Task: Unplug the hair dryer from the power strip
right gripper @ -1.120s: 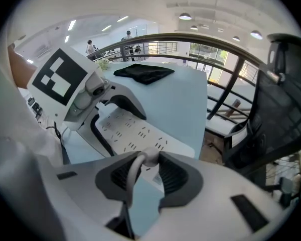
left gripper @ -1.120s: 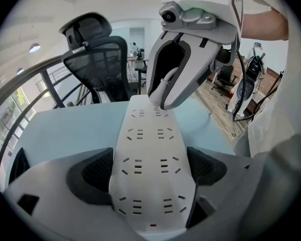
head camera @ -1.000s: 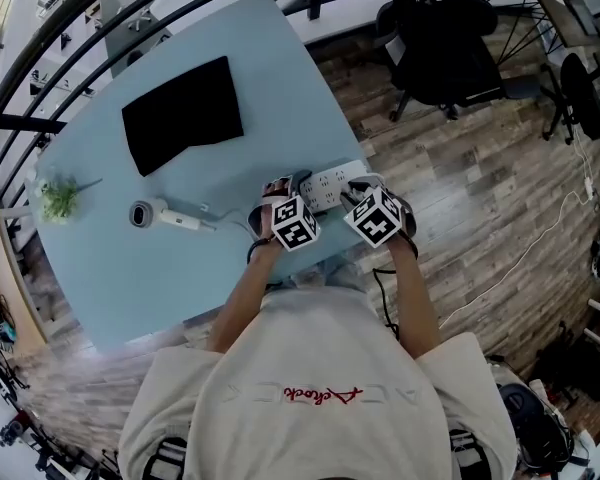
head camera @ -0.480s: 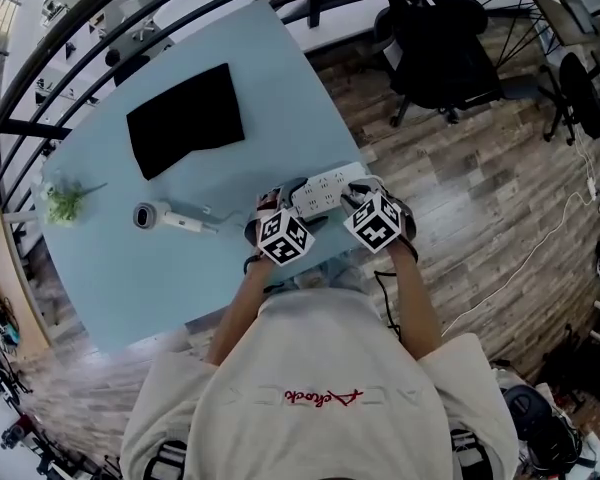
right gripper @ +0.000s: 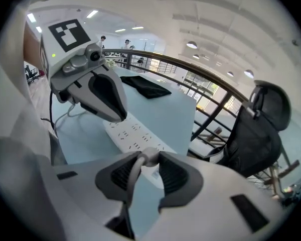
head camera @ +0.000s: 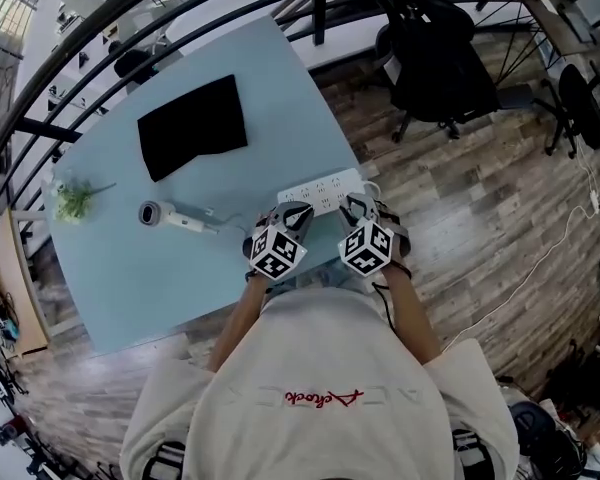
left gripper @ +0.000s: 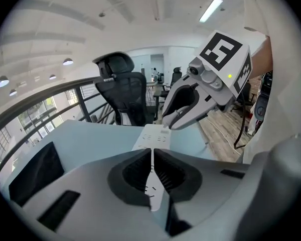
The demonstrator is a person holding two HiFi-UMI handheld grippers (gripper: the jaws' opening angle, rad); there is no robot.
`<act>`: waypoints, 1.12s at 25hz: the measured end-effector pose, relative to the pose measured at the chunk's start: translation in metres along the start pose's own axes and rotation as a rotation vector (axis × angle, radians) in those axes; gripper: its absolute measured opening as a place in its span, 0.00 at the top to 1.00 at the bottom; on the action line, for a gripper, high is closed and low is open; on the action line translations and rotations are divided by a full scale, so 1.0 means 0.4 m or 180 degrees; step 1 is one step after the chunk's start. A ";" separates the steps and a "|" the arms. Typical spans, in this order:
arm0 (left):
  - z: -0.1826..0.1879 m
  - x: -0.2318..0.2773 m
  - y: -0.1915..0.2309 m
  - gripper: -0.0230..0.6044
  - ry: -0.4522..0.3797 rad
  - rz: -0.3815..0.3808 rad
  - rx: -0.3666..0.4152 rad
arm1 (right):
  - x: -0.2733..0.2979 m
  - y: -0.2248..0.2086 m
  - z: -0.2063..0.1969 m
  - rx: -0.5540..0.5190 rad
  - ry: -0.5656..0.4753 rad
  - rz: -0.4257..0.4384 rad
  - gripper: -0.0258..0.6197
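Wearing: cream short-sleeved T-shirt (head camera: pixel 320 368), red lettering (head camera: pixel 318 396) across the back | left claw (head camera: pixel 294 212) and right claw (head camera: pixel 357 206): pale grey shells, black ribbed pads (left gripper: pixel 170 172) | each carries a cube (head camera: pixel 275 251) of black-and-white square markers | small green light (left gripper: pixel 230 76) on each casing

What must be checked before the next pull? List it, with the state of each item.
1. Right gripper hold: jaws closed on a white cord. Ok.
2. Whose cord that is: cannot tell.
3. Left gripper: jaws together over the near end of the power strip, gripping nothing that shows. Whether it pins the strip: cannot tell.
4. Sockets showing in the right gripper view: no plug in them. Ok.
5. Hair dryer lies on the table, apart from both grippers. Ok.
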State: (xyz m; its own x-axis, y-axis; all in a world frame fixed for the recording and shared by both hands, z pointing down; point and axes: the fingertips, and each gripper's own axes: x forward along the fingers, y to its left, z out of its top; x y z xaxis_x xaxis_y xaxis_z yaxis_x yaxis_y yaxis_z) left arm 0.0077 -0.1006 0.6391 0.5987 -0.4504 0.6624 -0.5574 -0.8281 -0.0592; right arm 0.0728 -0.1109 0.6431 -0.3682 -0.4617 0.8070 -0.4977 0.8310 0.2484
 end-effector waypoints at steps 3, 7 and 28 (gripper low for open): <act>0.009 -0.008 -0.009 0.93 0.0023 0.0102 -0.0012 | -0.022 0.001 -0.003 0.0078 -0.0107 0.0027 0.77; 0.039 -0.020 -0.007 0.93 -0.0057 0.0322 -0.0161 | -0.061 -0.025 0.000 0.0467 -0.0456 0.0064 0.77; 0.025 -0.162 -0.083 0.93 -0.0606 0.0581 -0.0832 | -0.169 0.072 0.035 0.1594 -0.1159 0.0154 0.77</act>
State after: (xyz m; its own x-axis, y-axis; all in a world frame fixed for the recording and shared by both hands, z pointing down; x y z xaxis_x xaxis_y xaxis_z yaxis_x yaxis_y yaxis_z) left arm -0.0069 -0.0470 0.5907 0.5584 -0.6573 0.5061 -0.7783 -0.6263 0.0453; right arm 0.0724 -0.0601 0.5881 -0.5999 -0.5766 0.5546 -0.7492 0.6480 -0.1368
